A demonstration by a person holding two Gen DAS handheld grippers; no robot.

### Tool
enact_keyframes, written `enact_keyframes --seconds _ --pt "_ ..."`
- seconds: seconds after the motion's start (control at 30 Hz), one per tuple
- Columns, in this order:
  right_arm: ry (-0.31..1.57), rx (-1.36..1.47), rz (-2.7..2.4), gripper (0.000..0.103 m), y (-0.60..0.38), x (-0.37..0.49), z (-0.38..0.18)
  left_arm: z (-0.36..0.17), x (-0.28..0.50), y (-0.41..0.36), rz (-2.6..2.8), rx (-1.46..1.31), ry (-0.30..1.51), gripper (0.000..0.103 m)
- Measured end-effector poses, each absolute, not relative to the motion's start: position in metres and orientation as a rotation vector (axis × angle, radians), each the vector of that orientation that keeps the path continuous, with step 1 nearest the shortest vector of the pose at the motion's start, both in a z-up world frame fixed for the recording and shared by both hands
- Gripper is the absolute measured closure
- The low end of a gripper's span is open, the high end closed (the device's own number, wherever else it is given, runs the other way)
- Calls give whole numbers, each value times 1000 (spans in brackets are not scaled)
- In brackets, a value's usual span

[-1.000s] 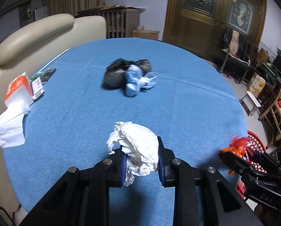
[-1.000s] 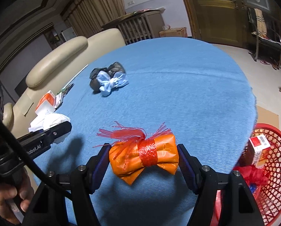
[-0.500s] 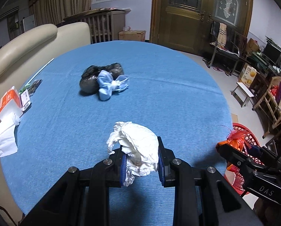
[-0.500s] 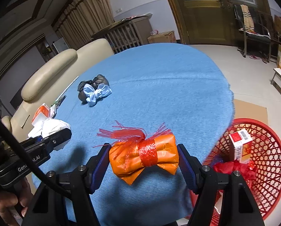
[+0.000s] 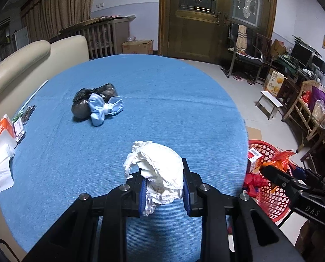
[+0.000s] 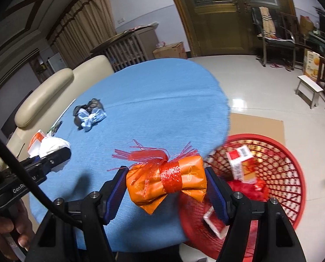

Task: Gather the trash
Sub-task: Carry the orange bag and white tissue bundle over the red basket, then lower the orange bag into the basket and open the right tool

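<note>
My left gripper (image 5: 163, 188) is shut on a crumpled white tissue (image 5: 160, 170), held over the blue table (image 5: 140, 113) near its right edge. An orange wrapper tied with red ribbon (image 6: 166, 178) sits pinched in my right gripper (image 6: 166, 185), over the table's edge beside the red basket (image 6: 278, 174). That basket (image 5: 269, 150) stands on the floor and holds a red-and-white carton (image 6: 238, 159) and red scraps. A black bag with a light blue bundle (image 5: 97, 107) lies far left on the table. The right gripper shows as a dark arm (image 5: 293, 187) in the left wrist view.
An orange-and-white box (image 5: 2, 131) and white tissues (image 5: 0, 170) lie at the table's left edge by a cream sofa (image 5: 31, 61). A person's hand (image 6: 7, 233) holds the left tool. A chair (image 5: 243, 54), a small stool (image 5: 269, 102) and cardboard (image 6: 258, 124) stand on the floor.
Both grippers have swung right with their loads. The red basket has come much further into both views, and the black bag has slid leftward in the picture.
</note>
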State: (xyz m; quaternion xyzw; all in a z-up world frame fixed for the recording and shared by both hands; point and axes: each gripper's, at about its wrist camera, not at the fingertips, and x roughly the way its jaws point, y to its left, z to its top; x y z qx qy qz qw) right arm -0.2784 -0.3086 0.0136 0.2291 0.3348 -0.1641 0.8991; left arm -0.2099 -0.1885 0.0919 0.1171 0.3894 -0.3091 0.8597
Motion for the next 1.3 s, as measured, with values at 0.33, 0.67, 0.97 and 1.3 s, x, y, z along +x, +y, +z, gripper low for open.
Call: enact_keyframes --seconds 0.33,0.67,0.97,1.3 --pt "681 496 -430 31 -333 -318 15 99 -228 -205 -706 268 793 75" --pt "676 519 -519 31 -357 -353 12 100 -252 -229 -784 306 772 75" --pt "669 529 -565 31 -369 -371 12 104 -277 -258 -878 342 744 75" --pt "668 550 -595 31 -383 -385 7 102 -300 -288 -955 386 730 75"
